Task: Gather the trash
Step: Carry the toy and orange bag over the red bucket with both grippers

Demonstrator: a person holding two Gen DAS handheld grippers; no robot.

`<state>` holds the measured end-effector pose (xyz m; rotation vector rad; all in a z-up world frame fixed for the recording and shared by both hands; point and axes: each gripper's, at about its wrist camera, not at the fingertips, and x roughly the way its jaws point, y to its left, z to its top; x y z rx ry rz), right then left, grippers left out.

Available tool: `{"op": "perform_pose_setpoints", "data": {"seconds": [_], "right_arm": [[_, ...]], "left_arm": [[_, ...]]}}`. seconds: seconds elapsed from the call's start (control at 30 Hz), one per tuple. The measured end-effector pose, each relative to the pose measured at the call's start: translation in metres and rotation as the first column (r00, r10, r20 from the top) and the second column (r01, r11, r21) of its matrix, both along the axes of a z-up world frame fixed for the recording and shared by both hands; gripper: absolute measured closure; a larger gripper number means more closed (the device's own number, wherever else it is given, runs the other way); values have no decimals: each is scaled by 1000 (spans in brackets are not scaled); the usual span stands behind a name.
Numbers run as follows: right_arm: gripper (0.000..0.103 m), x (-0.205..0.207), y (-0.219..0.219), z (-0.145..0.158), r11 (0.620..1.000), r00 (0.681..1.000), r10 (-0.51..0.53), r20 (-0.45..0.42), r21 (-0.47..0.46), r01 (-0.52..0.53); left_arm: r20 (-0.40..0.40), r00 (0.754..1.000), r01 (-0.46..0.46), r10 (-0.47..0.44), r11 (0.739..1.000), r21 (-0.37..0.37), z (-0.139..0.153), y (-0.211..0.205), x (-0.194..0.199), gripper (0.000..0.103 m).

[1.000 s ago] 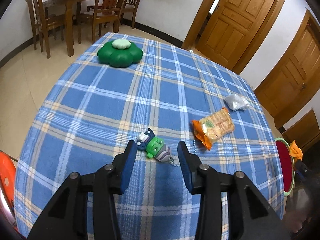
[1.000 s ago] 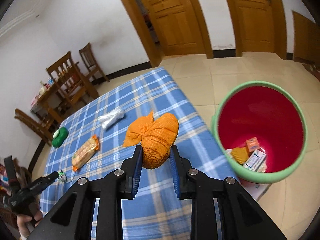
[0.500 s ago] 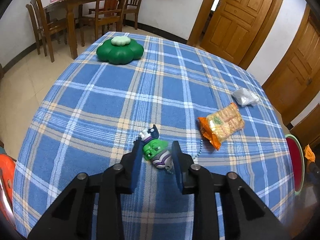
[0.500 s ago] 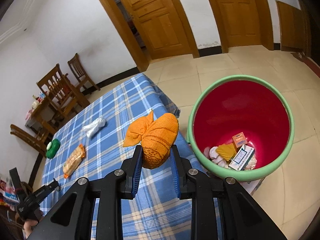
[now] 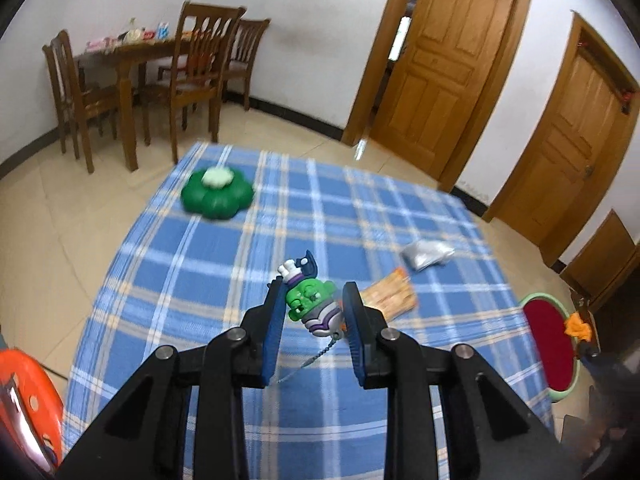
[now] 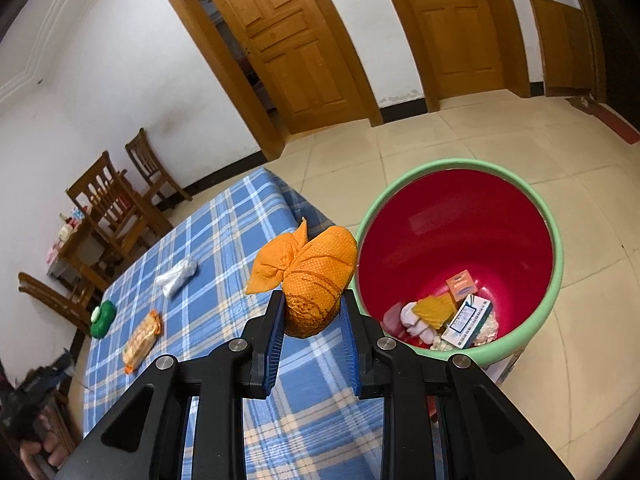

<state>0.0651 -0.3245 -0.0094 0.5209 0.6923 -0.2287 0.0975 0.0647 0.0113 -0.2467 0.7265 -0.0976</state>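
My left gripper (image 5: 314, 294) is shut on a small green toy figure (image 5: 310, 304) with a bead chain, lifted above the blue plaid tablecloth (image 5: 200, 264). My right gripper (image 6: 312, 306) is shut on an orange mesh bag (image 6: 316, 272), held over the table's edge just left of the red bin with a green rim (image 6: 558, 264). The bin holds several packets and boxes (image 6: 464, 320). On the cloth lie an orange snack packet (image 5: 390, 294) and a crumpled clear plastic bag (image 5: 426, 254). In the right wrist view, the snack packet (image 6: 140, 338) and plastic bag (image 6: 176, 278) lie farther left.
A dark green flower-shaped cushion (image 5: 216, 196) lies at the table's far left corner. Wooden chairs and a dining table (image 5: 168, 76) stand behind it. Wooden doors (image 6: 300, 52) line the walls. An orange stool (image 5: 28, 404) is at lower left. Tiled floor (image 6: 500, 140) surrounds the bin.
My left gripper closed on the green toy and lifted it off the cloth. My right gripper carried the orange mesh bag sideways, closer to the red bin.
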Motion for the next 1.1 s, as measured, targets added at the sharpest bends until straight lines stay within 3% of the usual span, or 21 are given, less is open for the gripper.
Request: {"op": "perform_pose_setpoints", "data": {"seconds": [0.3,0.63,0.93,1.1], "right_arm": [[76,-12,-18,3,999,999,-46,14,7,46],[75,-24,-48,-13,993,993,-116,-23,29,116],[72,-31,-75,-28,985,985,-165,-53,50,168],[70,-36,-91,-33,979,981,-187,-55,69,190]], "left_arm": [[24,992,127,-126,991,-47,24,-40,1,74],[30,961,275,-274,960,-54,33,-107,9,74],[6,912,410,-410,911,-41,30,-182,21,74],[-13,872,489,-489,872,-29,26,-228,28,74]]}}
